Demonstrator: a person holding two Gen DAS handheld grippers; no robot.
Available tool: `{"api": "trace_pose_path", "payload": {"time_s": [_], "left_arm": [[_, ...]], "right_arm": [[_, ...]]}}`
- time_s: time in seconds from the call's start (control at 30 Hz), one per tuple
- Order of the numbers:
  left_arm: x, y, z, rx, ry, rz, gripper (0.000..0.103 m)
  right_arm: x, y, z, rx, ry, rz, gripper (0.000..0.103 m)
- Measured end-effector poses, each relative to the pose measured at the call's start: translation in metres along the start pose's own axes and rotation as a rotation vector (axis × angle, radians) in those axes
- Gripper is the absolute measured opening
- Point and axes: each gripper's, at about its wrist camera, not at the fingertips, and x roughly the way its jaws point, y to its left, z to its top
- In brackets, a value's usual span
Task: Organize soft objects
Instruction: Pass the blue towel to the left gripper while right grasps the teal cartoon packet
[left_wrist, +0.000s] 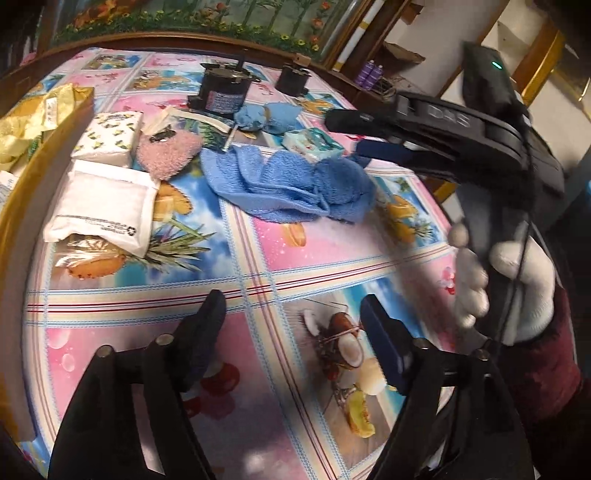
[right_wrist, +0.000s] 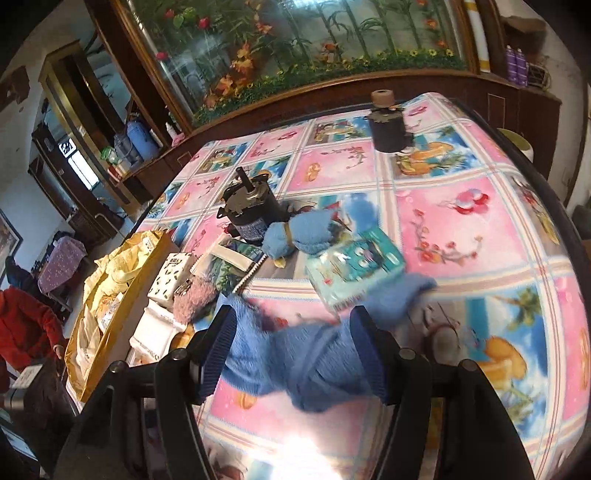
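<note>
Right tool (right_wrist: 293, 352): fingers wide apart, the blue towel (right_wrist: 314, 365) sits between them, bunched and blurry; can't tell if the pads actually touch it, not clamped. In the left wrist view the right tool (left_wrist: 345, 138) comes in from the right w/ tips over the towel's (left_wrist: 295, 184) right end, gap between tips visible.

Left tool (left_wrist: 291, 328): fingers apart, holding nothing, hovering over bare tablecloth near the front of the table (left_wrist: 258, 266).

Towel: blue terry, crumpled, flat-ish on the left side, lumped on the right, lying mid-table.

Other soft stuff behind it: small blue bundle (left_wrist: 267, 116) tied w/ a band, pink fuzzy pouch (left_wrist: 171, 153), teal tissue pack (left_wrist: 314, 144) just beside the towel, white patterned tissue pack (left_wrist: 110, 138), white pouch (left_wrist: 101, 205) near the left edge.

Left view only: gloved hand (left_wrist: 517, 288) on the right tool's handle, green LED on its body.

Right view only: gold box (right_wrist: 110, 325) w/ yellow lining at the table's left edge, person in red (right_wrist: 26, 328) beyond it. Two black motors (right_wrist: 251, 210) at the back, visible in both.
</note>
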Motion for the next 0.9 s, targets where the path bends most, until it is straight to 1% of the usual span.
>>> {"api": "trace_pose_path", "payload": {"time_s": [0.1,0.13,0.2,0.23,0.3,0.33,0.4,0.43,0.47,0.53,0.57,0.67,0.7,0.73,0.8,0.9], "left_arm": [[0.0,-0.001,0.0,0.004,0.003,-0.021,0.082],[0.001,-0.002,0.0,0.01,0.008,-0.038,0.082],[0.001,-0.003,-0.001,0.014,0.009,-0.054,0.082],[0.0,-0.004,-0.002,0.013,0.008,-0.06,0.082],[-0.001,-0.003,-0.003,0.006,0.005,-0.073,0.082],[-0.001,-0.002,-0.003,0.002,0.003,-0.078,0.082],[-0.002,-0.002,-0.003,-0.001,0.001,-0.082,0.082],[-0.001,-0.003,-0.004,0.0,0.001,-0.081,0.082],[-0.002,-0.003,-0.005,0.002,0.001,-0.079,0.082],[-0.002,-0.004,-0.005,0.008,0.002,-0.077,0.082],[-0.002,-0.005,-0.006,0.01,0.002,-0.075,0.082],[-0.002,-0.007,-0.007,0.018,0.003,-0.066,0.082],[-0.002,-0.008,-0.008,0.021,0.004,-0.065,0.082],[-0.002,-0.008,-0.007,0.021,0.004,-0.065,0.082],[-0.002,-0.009,-0.008,0.023,0.002,-0.059,0.082],[-0.001,-0.009,-0.007,0.027,0.001,-0.051,0.082]], "right_arm": [[0.025,0.02,0.009,-0.053,0.074,0.009,0.064],[0.034,0.025,0.011,-0.064,0.105,0.011,0.064],[0.056,0.03,0.012,-0.06,0.207,0.025,0.064],[0.064,0.029,0.009,-0.03,0.256,0.056,0.064],[0.063,0.028,0.0,0.029,0.299,0.17,0.064],[0.06,0.029,-0.004,0.056,0.326,0.25,0.065],[0.05,0.028,-0.014,0.113,0.386,0.448,0.065],[0.041,0.026,-0.017,0.125,0.378,0.499,0.065],[0.029,0.023,-0.018,0.12,0.346,0.506,0.065],[0.005,0.013,-0.015,0.091,0.261,0.442,0.065],[-0.005,0.006,-0.012,0.076,0.218,0.382,0.065],[-0.021,-0.021,0.002,0.069,0.102,0.142,0.066],[-0.021,-0.03,0.008,0.075,0.074,0.084,0.066],[-0.019,-0.041,0.013,0.089,0.057,0.044,0.067],[-0.009,-0.06,0.021,0.138,0.054,0.024,0.067],[0.011,-0.073,0.029,0.185,0.077,0.027,0.067]]}}
